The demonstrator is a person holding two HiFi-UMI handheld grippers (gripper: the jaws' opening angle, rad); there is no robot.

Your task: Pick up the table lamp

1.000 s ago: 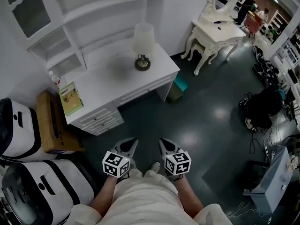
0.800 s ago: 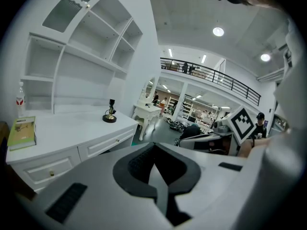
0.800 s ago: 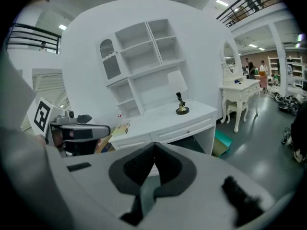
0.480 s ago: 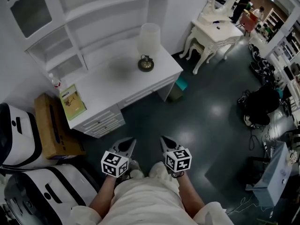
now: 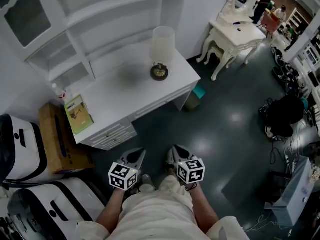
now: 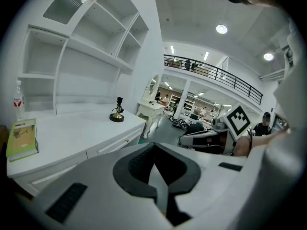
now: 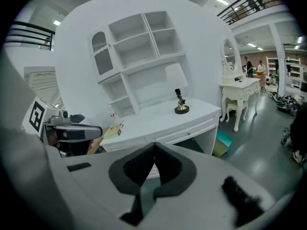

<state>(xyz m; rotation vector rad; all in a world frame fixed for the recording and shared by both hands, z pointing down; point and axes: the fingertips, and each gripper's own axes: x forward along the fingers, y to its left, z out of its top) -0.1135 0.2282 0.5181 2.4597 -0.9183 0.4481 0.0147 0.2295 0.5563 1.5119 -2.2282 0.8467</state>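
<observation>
The table lamp [image 5: 161, 52] has a white shade and a round brass base, and stands upright near the right end of the white desk [image 5: 120, 91]. It also shows in the left gripper view as a dark stem and base [image 6: 116, 115]. In the right gripper view the table lamp [image 7: 180, 102] stands on the desk top. Both grippers hang low in front of the person's body, over the dark floor and well short of the desk. The left gripper [image 5: 136, 155] is shut and holds nothing. So is the right gripper [image 5: 175, 152].
A white shelf unit [image 5: 85, 24] rises behind the desk. A green book [image 5: 78, 114] and a small bottle [image 5: 59, 91] sit at the desk's left end. A cardboard box [image 5: 56, 140] and white cases [image 5: 20, 146] stand left. A teal bin [image 5: 198, 92], a vanity table [image 5: 235, 31] and bags [image 5: 281, 118] lie right.
The desk and lamp have shifted right and a little down in the head view as the person moves along. Both grippers stay shut and empty, a little lower in the frame.
</observation>
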